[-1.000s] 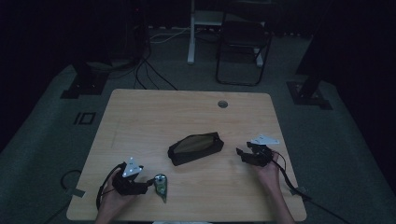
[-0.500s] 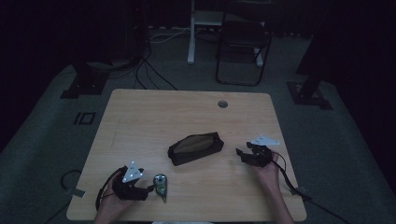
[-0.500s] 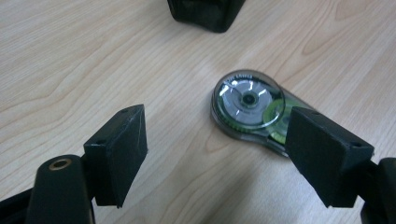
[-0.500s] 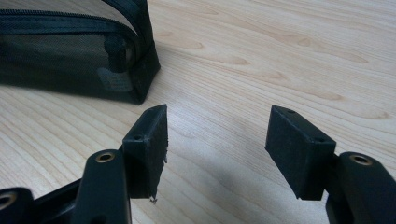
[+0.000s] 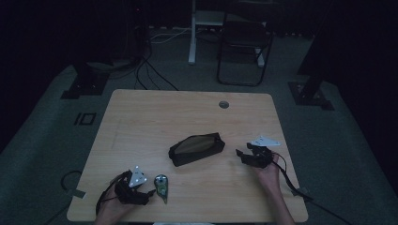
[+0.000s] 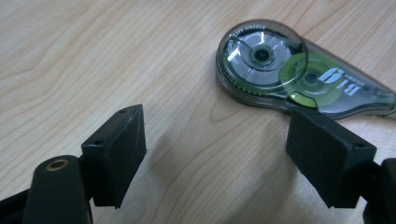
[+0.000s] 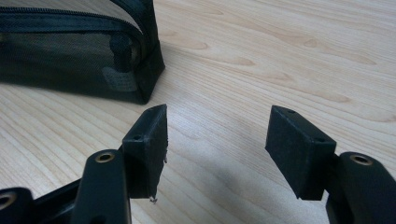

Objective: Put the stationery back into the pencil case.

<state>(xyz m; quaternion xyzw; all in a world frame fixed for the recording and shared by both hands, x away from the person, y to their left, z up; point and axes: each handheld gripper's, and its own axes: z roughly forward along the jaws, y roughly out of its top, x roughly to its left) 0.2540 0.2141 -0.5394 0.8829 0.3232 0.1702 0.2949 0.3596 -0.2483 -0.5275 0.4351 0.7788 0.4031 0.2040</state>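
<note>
Correction tape (image 6: 299,77) lies free near table's (image 5: 141,117) front edge.

Loads of bare table (image 5: 141,122) across the far half and the left side, so easy passage there. The only real block is the black pouch (image 5: 196,148) sitting mid-table, right between the two hands. The tape dispenser (image 5: 161,187) lies just beside the left gripper (image 5: 149,193) – tight on that side. The right gripper (image 5: 240,154) has open wood ahead of it, with the pouch off to one side.

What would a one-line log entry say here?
left gripper: jaws just opened, empty | correction tape: on table, beside | right gripper: open, empty | pouch: mid-table
</note>
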